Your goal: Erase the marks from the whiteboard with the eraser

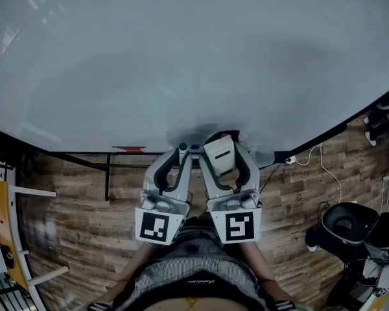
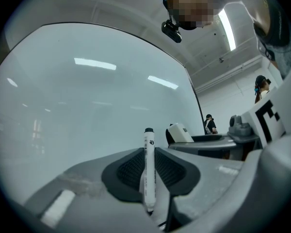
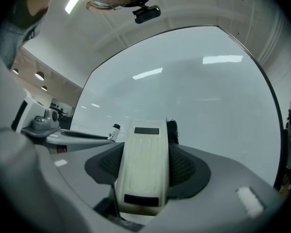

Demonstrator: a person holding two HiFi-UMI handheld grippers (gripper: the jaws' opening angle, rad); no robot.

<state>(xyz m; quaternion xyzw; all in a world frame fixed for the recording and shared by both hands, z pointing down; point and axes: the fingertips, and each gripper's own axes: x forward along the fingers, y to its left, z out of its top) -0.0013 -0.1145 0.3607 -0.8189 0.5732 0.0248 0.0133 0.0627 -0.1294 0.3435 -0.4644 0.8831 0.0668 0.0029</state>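
A large whiteboard [image 1: 181, 57] fills the head view, its surface plain with no marks that I can see. My right gripper [image 1: 225, 149] is shut on a cream-white eraser [image 1: 220, 155], held just below the board's lower edge; in the right gripper view the eraser [image 3: 144, 169] stands between the jaws with its dark felt side toward the board [image 3: 194, 96]. My left gripper [image 1: 181, 153] is shut on a white marker [image 2: 149, 166] with a black cap, pointing up at the board [image 2: 77, 106]. Both grippers sit side by side.
A black frame and ledge [image 1: 84, 155] run along the board's lower edge over wood flooring. A black stool and cables [image 1: 343, 222] stand at the right, shelving [image 1: 3, 238] at the left. People [image 2: 211, 124] stand in the distance.
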